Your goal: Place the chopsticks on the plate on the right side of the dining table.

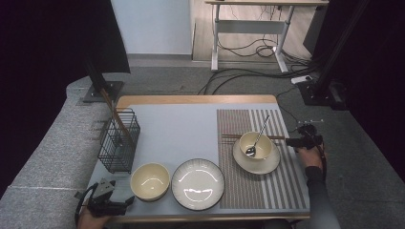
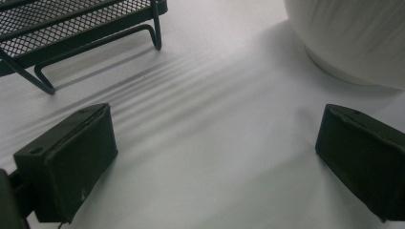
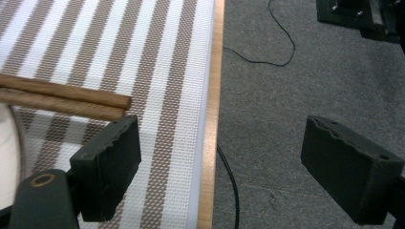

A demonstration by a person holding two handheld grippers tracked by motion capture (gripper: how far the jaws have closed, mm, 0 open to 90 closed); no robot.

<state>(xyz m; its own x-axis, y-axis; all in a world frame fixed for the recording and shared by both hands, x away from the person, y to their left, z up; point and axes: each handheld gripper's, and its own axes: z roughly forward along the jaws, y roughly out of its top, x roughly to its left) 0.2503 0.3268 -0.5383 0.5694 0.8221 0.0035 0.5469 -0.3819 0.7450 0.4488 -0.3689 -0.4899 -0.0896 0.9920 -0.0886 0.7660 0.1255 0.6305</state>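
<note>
My left gripper (image 1: 125, 202) rests at the table's near left corner, open, with only bare table surface between its jaws (image 2: 215, 157). A cream bowl (image 1: 150, 181) stands just to its right, its ribbed wall (image 2: 353, 38) close to the right jaw. My right gripper (image 1: 291, 142) hovers at the table's right edge, open and holding nothing (image 3: 219, 167); its jaws straddle the edge. Two wooden chopsticks (image 1: 253, 137) lie on the striped placemat (image 1: 286, 186), and their ends (image 3: 67, 98) lie just beyond its left jaw. A small bowl on a saucer (image 1: 257, 151) holds a metal spoon (image 1: 258, 138).
A black wire basket (image 1: 118, 140) with a wooden utensil stands at the left, its foot (image 2: 43, 81) ahead of the left gripper. A dark-rimmed plate (image 1: 197, 183) sits at the front centre. Grey carpet with cables (image 3: 267, 57) lies beyond the table's right edge.
</note>
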